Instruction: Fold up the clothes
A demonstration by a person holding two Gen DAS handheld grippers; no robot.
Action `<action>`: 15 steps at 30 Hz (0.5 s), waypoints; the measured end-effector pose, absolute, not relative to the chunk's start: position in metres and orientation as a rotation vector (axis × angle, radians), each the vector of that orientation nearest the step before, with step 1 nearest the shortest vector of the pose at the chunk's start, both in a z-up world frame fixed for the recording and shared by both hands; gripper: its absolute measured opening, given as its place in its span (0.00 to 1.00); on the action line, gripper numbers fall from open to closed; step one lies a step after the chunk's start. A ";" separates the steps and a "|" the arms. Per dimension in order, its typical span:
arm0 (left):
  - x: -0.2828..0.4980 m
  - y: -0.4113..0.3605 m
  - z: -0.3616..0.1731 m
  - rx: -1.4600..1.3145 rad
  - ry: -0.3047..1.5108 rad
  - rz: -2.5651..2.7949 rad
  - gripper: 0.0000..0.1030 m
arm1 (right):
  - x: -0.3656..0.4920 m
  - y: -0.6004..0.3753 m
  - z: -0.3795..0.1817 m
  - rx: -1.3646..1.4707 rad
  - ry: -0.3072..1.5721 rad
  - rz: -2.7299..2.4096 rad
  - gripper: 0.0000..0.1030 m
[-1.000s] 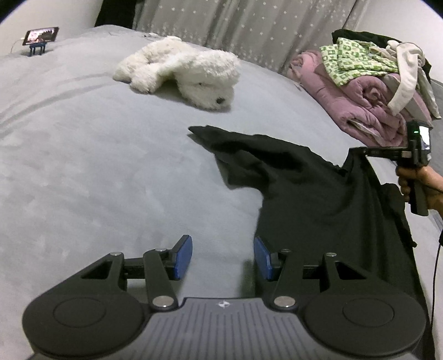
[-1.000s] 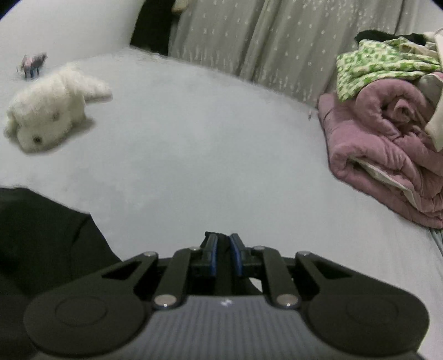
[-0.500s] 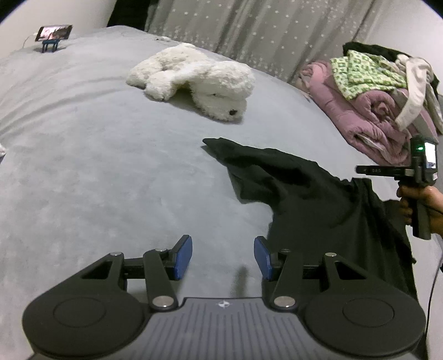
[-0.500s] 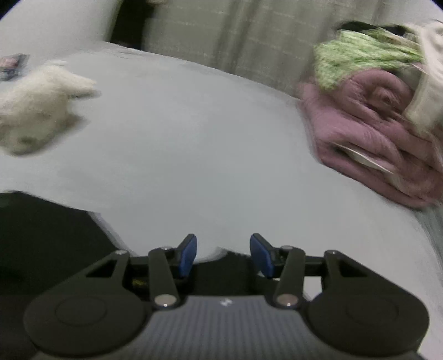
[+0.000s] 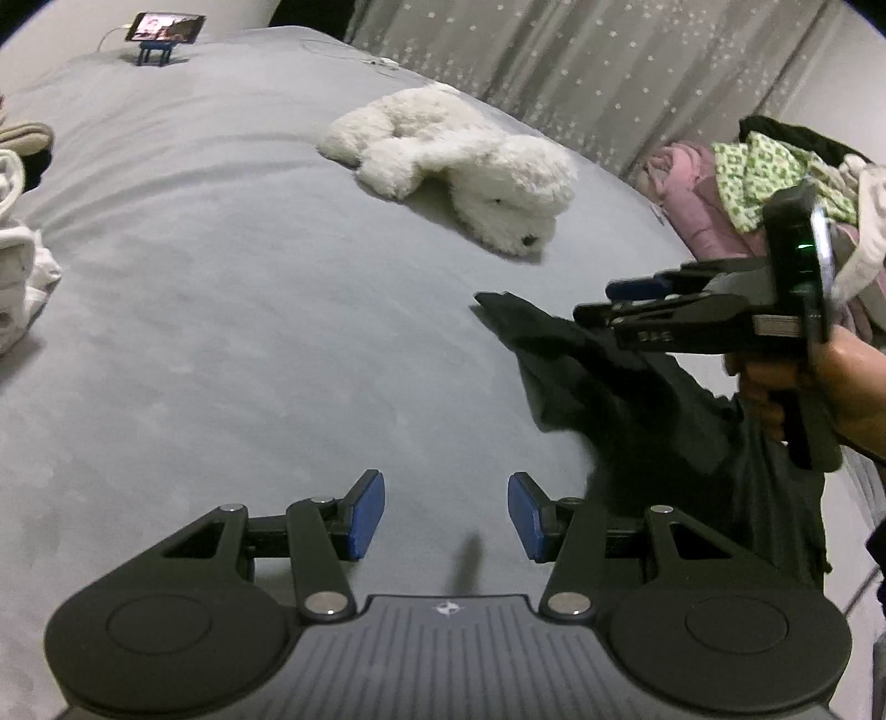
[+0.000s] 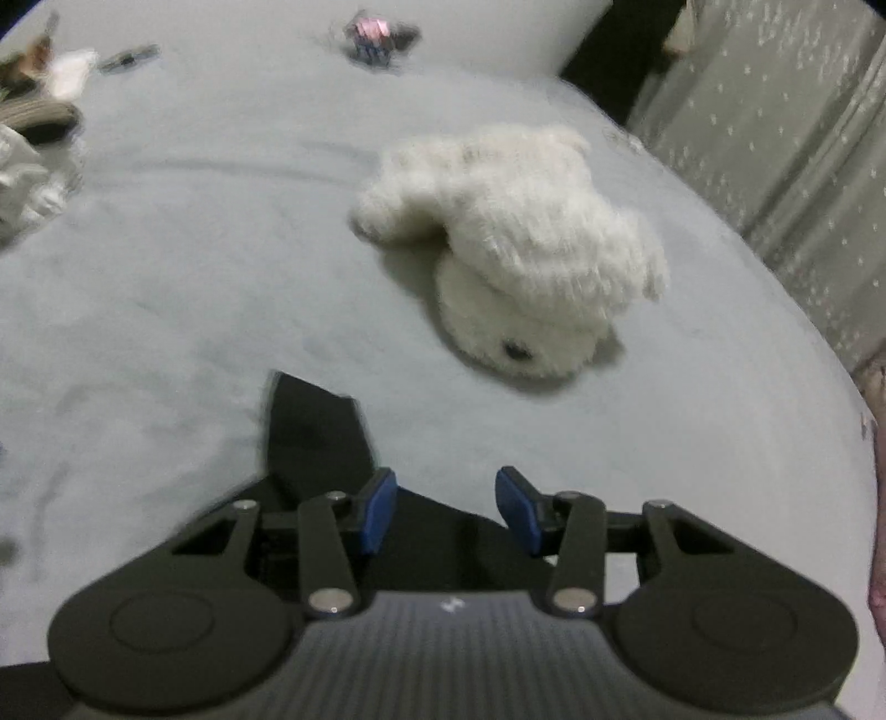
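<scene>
A black garment [image 5: 637,399] lies crumpled on the grey bed [image 5: 221,332], one pointed end reaching toward the plush toy. My left gripper [image 5: 446,515] hovers open over bare bedding just left of the garment, with nothing between its blue pads. My right gripper [image 6: 446,509], held by a hand [image 5: 830,382], hangs above the garment's pointed end [image 6: 315,437]. Its jaws are apart and closing slightly. No cloth is pinched between the pads; the black fabric lies below them. In the left wrist view the right gripper [image 5: 603,302] points left over the garment.
A white plush dog [image 5: 459,166] [image 6: 520,243] lies beyond the garment. A pile of pink, green and white clothes [image 5: 775,183] sits at the right. White items [image 5: 16,260] rest at the left edge. A phone on a stand [image 5: 163,30] is far back, by a curtain.
The right gripper, shut on black cloth a second ago, has opened, let it go and swung left over the garment's pointed end. The left gripper shifted slightly and stayed open.
</scene>
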State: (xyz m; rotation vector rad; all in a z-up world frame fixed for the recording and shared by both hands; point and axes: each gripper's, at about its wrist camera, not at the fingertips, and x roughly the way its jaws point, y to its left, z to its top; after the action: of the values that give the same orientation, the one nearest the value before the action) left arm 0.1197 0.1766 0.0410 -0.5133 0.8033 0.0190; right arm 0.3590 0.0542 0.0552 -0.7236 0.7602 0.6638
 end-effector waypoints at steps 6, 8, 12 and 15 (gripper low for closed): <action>0.120 0.193 0.041 -0.596 0.822 0.015 0.47 | 0.390 0.027 0.030 -0.548 0.930 0.606 0.25; 0.118 0.195 0.042 -0.607 0.822 0.014 0.47 | 0.383 0.034 0.029 -0.628 0.889 0.585 0.10; 0.116 0.197 0.043 -0.615 0.816 0.021 0.47 | 0.379 0.045 0.051 -0.592 0.733 0.510 0.06; 0.116 0.198 0.044 -0.621 0.814 0.026 0.47 | 0.388 0.047 0.066 -0.498 0.644 0.440 0.07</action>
State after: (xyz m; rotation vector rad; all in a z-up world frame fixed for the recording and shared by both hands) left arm 0.1162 0.1978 0.0436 -0.6215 0.8143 0.0259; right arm 0.3877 0.0474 0.0664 -0.4983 0.6439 0.4398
